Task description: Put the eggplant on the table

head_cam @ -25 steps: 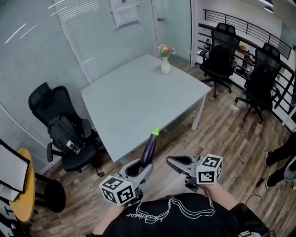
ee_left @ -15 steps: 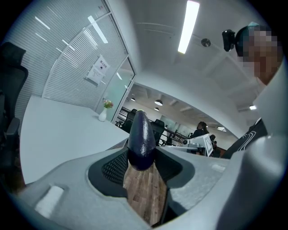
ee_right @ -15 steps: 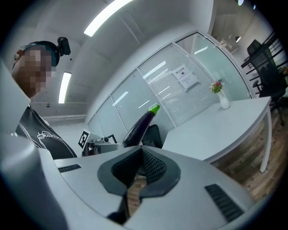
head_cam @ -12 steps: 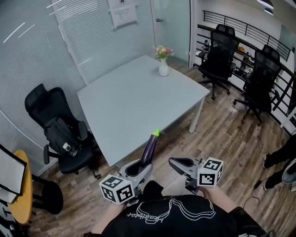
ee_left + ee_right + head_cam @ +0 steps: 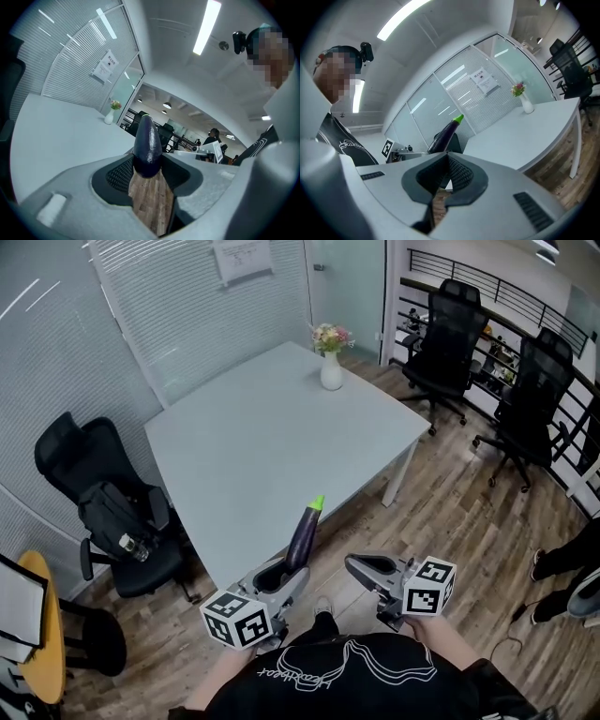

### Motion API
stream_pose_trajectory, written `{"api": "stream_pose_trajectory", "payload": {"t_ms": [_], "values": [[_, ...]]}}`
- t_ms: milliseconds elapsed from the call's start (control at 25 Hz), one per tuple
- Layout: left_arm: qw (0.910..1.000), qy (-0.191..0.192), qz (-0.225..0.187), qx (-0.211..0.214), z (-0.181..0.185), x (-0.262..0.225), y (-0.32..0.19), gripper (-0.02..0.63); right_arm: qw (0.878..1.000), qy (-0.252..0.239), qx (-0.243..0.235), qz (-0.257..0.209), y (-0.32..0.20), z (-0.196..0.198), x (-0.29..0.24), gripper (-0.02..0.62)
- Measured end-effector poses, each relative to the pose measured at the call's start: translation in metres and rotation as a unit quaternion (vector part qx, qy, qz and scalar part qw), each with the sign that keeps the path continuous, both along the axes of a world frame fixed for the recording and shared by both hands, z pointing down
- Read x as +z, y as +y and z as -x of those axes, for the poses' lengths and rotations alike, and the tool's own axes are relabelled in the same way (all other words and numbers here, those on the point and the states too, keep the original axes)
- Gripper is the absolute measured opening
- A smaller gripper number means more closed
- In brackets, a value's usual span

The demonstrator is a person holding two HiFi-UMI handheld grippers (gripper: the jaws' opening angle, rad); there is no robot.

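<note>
A dark purple eggplant (image 5: 303,535) with a green stem stands upright and slightly tilted, its lower end clamped in my left gripper (image 5: 281,576). It is held in the air just short of the near edge of the pale grey table (image 5: 272,437). In the left gripper view the eggplant (image 5: 147,145) fills the gap of the left gripper (image 5: 147,169), both pads pressing on it. My right gripper (image 5: 354,566) is held level beside it, shut and empty. In the right gripper view the right gripper (image 5: 447,157) has its tips touching, with the eggplant (image 5: 445,133) off to its left.
A white vase of flowers (image 5: 331,371) stands at the table's far corner. A black office chair with a bag (image 5: 108,512) is at the table's left, and two more chairs (image 5: 450,338) stand at the right. A yellow round table (image 5: 47,629) is at far left. A person's feet (image 5: 562,563) show at the right edge.
Both grippers and the eggplant have come nearer to the table's near edge. The left grip on the eggplant is unchanged, and the right gripper stays shut.
</note>
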State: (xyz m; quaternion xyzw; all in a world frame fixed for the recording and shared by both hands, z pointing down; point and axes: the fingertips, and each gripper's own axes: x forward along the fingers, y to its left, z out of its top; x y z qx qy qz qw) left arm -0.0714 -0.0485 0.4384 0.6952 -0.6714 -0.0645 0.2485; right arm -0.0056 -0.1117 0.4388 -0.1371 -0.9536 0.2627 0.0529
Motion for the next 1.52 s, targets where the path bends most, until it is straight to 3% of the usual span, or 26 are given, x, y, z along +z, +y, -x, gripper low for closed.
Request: {"api": "stream_pose_trajectory", "payload": {"t_ms": [480, 1160, 1520], "values": [[0.9996, 0.01, 0.025, 0.0, 0.113, 0.021, -0.078, 0.193, 1.0, 0.023, 0.01, 0.017, -0.078, 0.106, 0.01, 0.009], [0.9976, 0.036, 0.055, -0.021, 0.218, 0.069, -0.146, 0.193, 0.997, 0.07, 0.022, 0.011, -0.144, 0.18, 0.032, 0.009], [0.9951, 0.009, 0.093, -0.03, 0.256, 0.102, -0.165, 0.193, 0.997, 0.07, 0.022, 0.017, -0.164, 0.21, 0.044, 0.009]]}}
